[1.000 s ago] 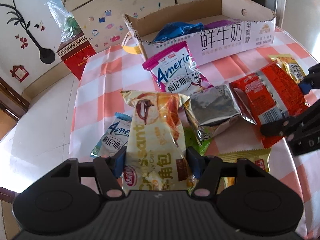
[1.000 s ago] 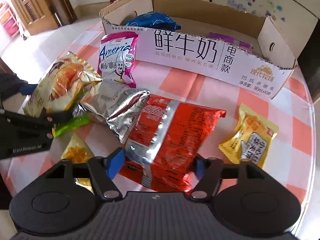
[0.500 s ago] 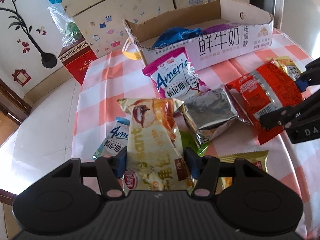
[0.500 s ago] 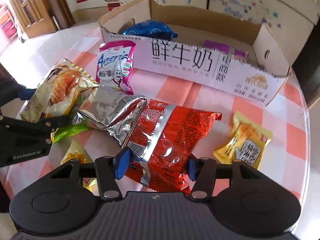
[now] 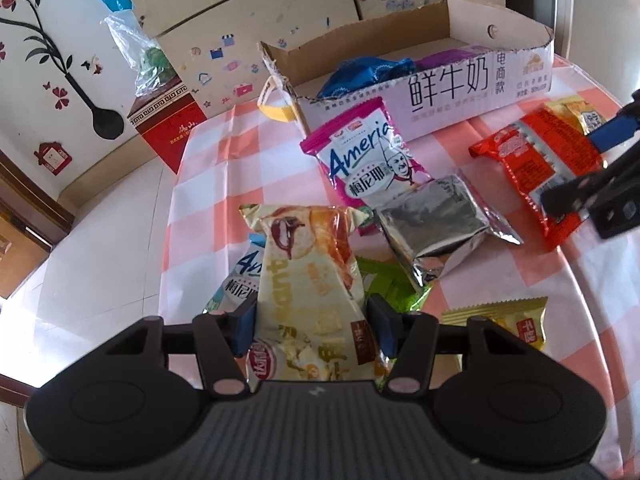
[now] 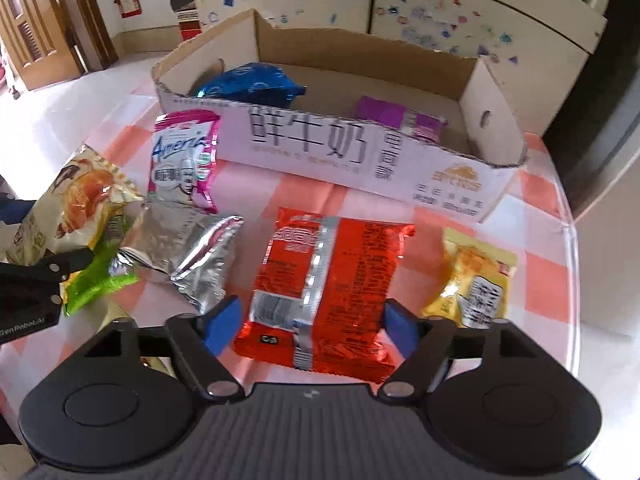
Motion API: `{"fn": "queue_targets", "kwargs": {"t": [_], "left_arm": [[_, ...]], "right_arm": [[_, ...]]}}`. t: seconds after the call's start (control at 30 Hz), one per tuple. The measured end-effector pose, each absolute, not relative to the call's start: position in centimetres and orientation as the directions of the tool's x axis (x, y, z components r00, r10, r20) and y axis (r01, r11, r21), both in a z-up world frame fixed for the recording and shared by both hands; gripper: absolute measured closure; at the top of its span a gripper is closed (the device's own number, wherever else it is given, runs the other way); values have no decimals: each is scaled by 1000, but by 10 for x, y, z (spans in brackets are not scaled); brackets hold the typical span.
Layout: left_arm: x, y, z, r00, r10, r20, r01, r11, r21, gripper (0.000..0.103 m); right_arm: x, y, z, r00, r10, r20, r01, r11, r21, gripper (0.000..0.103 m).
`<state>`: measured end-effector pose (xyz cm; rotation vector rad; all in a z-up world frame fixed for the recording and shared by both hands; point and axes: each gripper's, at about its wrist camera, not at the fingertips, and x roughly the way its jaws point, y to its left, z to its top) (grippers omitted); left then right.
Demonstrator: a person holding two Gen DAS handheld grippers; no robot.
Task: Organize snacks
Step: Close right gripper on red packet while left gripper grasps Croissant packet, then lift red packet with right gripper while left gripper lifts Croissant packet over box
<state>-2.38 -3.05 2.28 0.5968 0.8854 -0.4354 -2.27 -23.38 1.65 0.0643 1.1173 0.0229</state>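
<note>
left gripper (image 5: pixel 312 326) pinching crinkly croissant pkt (image 5: pixel 308 280), glossy red foil pkt (image 6: pixel 328 284)

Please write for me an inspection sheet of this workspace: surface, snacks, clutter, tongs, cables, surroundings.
Surface: table with orange-and-white checked cloth.
Job's things: open cardboard box holding a blue packet and a purple packet; on the cloth a pink packet, silver foil packet, yellow packet, green packet.
Clutter: nothing seen.
Tongs: left tongs shut on the croissant packet; right tongs opening, the red packet between them, pads clear of it.
Cables: nothing seen.
Surroundings: stickered cabinets, red carton on the floor.
</note>
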Motion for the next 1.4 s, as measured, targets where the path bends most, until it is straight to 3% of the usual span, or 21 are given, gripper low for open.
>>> {"fn": "queue_targets", "kwargs": {"t": [0.2, 0.4, 0.67, 0.83, 0.97, 1.13, 1.2, 1.27, 1.33, 1.4], "left_arm": [[-22, -33, 26, 573, -113, -812, 573, 763, 298, 47], [-17, -35, 16, 556, -95, -825, 573, 764, 298, 48], [-23, -33, 33, 593, -118, -796, 566, 765, 308, 59], [-27, -37, 45, 627, -126, -769, 549, 771, 322, 60], [-26, -38, 56, 642, -146, -752, 546, 776, 315, 71], [-26, -33, 66, 647, -172, -743, 546, 785, 293, 72], [-22, -28, 66, 623, -196, -757, 559, 788, 257, 69], [-18, -21, 63, 598, -205, -775, 565, 794, 226, 50], [-12, -13, 60, 584, -199, -787, 554, 806, 207, 42], [-7, -8, 56, 546, -217, -809, 558, 814, 159, 39]], "right_arm": [[-7, -233, 6, 430, 31, -902, 109, 990, 87, 14], [1, -223, -8, 409, 2, -913, 69, 997, 33, 29], [-17, -211, 19, 463, 18, -886, -57, 998, -10, 29], [-30, -211, 47, 533, 22, -846, -79, 997, -23, 29], [-40, -212, 64, 570, 39, -821, -104, 994, -25, 29], [-42, -215, 67, 583, 55, -811, -109, 994, -11, 29], [-41, -216, 64, 578, 59, -814, -110, 994, -6, 29], [-39, -217, 64, 574, 68, -816, -110, 994, 6, 29], [-39, -217, 64, 570, 81, -817, -113, 993, 19, 29], [-38, -215, 64, 570, 90, -817, -120, 992, 25, 29]]}}
